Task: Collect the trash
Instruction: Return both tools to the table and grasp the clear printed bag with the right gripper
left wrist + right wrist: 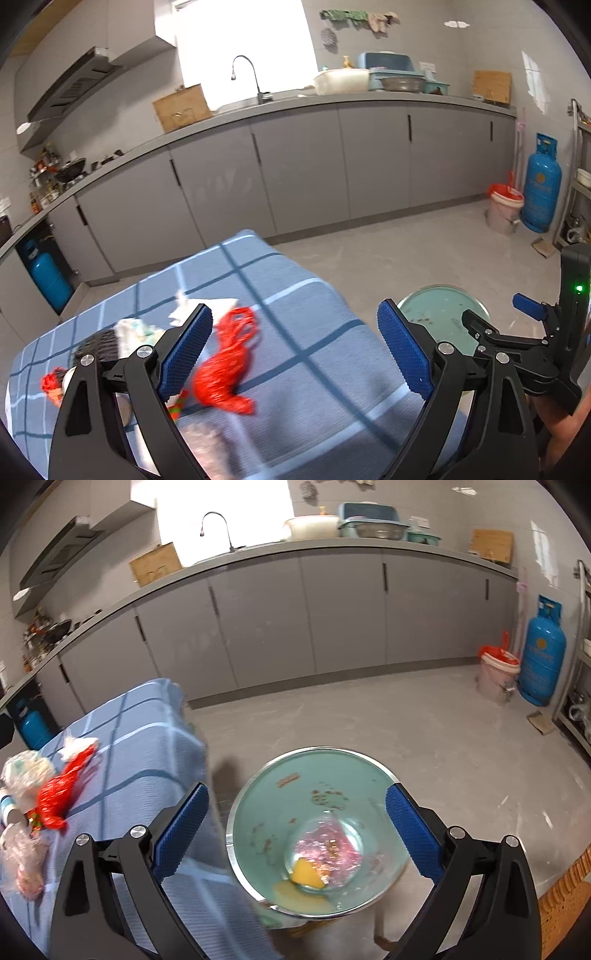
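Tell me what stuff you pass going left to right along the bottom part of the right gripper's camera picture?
Crumpled clear plastic bags → red net bag → blue checked tablecloth → green bin with a yellow scrap inside. Both grippers are open and hold nothing.

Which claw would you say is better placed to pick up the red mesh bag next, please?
Left, probably. The open left claw looks down on the red mesh bag lying on the blue checked cloth. The open right claw looks into the bin, with the bag far to its left.
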Tool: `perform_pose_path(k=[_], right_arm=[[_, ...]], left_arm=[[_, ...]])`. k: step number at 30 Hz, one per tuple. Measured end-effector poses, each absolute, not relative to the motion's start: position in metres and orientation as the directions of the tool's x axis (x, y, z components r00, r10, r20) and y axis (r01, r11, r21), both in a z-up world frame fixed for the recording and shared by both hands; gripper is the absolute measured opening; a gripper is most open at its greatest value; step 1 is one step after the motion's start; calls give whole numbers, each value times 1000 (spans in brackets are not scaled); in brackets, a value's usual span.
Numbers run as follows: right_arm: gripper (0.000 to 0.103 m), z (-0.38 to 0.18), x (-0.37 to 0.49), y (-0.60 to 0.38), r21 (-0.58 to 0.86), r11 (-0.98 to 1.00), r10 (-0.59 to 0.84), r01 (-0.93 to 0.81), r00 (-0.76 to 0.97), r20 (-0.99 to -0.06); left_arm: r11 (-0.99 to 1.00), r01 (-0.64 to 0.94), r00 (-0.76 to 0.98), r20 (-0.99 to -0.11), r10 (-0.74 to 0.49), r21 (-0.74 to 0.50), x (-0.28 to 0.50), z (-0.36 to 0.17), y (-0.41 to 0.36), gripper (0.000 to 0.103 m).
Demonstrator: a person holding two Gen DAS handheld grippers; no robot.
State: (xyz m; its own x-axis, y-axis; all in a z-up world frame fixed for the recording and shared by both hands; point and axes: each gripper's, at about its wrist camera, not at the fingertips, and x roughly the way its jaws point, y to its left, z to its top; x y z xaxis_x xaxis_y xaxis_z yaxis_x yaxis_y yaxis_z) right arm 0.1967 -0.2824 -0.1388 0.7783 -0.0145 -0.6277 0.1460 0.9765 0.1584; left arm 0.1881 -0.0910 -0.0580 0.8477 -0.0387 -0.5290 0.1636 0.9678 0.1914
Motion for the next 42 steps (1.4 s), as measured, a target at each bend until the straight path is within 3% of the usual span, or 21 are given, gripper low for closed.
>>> perform_pose_path(k=[16, 25, 36, 38, 42], right_arm=[[98, -117, 186, -146, 180, 977, 205, -117, 752, -626], [98, -104, 172, -76, 177, 952, 306, -251, 722, -621], [96, -107, 171, -32, 172, 934, 344, -315, 655, -673], [82, -114, 170, -22, 149, 930, 339, -336, 628, -700], [67, -129, 169, -9, 159, 911, 366, -380, 570, -735]], left_arm=[[973, -120, 832, -514, 206, 196, 134, -59, 58, 93], [916, -352, 681, -619, 392, 193, 128, -104, 160, 97], [904, -393, 639, -658, 398, 165, 124, -120, 190, 97], [906, -392, 635, -665, 393, 160, 128, -122, 192, 97], [909, -393, 633, -676, 378, 140, 128, -124, 194, 97]])
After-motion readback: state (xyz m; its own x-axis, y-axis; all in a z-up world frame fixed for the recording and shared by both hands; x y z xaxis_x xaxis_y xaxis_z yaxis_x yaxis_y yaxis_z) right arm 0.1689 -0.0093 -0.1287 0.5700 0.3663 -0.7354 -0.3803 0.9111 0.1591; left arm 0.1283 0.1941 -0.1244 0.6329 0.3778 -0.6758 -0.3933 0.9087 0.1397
